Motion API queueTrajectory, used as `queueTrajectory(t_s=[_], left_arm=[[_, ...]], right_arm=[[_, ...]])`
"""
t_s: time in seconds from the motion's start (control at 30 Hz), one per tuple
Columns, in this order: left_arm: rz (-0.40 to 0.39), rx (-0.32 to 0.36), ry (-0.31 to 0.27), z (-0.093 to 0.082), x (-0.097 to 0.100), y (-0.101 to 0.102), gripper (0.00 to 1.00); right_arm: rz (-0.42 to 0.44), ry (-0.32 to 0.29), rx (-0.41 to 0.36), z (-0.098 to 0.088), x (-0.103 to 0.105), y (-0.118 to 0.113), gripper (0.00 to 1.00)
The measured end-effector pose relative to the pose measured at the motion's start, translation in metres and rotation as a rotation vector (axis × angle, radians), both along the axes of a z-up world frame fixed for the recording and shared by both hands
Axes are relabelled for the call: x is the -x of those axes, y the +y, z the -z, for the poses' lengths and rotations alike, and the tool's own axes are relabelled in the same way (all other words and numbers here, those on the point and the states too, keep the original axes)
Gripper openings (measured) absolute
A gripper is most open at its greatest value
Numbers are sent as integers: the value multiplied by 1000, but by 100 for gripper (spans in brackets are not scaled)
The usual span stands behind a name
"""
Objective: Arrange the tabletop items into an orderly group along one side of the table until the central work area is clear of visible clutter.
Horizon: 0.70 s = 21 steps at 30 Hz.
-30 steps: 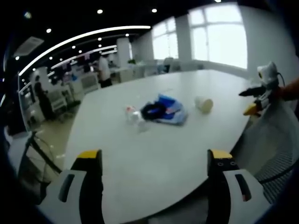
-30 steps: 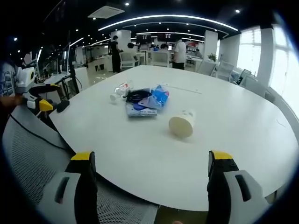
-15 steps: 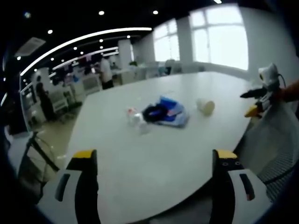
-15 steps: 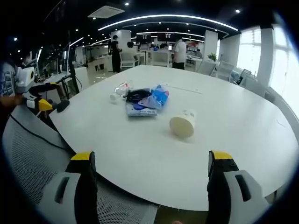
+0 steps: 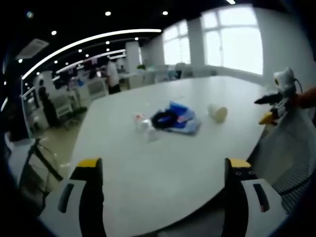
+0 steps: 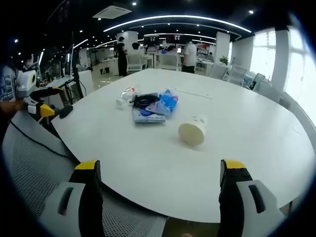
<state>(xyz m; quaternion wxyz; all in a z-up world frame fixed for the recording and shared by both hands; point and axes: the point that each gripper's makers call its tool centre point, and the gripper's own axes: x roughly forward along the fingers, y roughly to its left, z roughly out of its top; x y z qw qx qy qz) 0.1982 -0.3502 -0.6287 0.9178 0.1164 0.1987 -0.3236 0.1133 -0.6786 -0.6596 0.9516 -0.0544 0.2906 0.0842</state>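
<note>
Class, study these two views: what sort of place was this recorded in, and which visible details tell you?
Most likely an open-plan office. A large white table stands in front, rows of desks and chairs with people fill the background, and long ceiling light strips and big windows line the room.

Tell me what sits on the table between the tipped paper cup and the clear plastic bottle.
A pile of blue packets with a black cable coiled on it lies between the paper cup and the bottle, as the right gripper view shows.

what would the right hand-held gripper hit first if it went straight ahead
Probably the cream paper cup lying on its side on the white table; it sits roughly centred between the open jaws of the right hand-held gripper, though depth is hard to judge.
</note>
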Motion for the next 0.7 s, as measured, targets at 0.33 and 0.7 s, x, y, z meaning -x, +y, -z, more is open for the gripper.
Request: queueTrajectory(t_s=[0.33, 0.7], left_arm=[[-14, -2, -9, -1, -1, 1, 100], [-29, 8, -9, -3, -3, 3, 100]], right_arm=[[3, 1, -1, 0, 0, -1, 100], [5, -3, -4, -1, 0, -2, 100]])
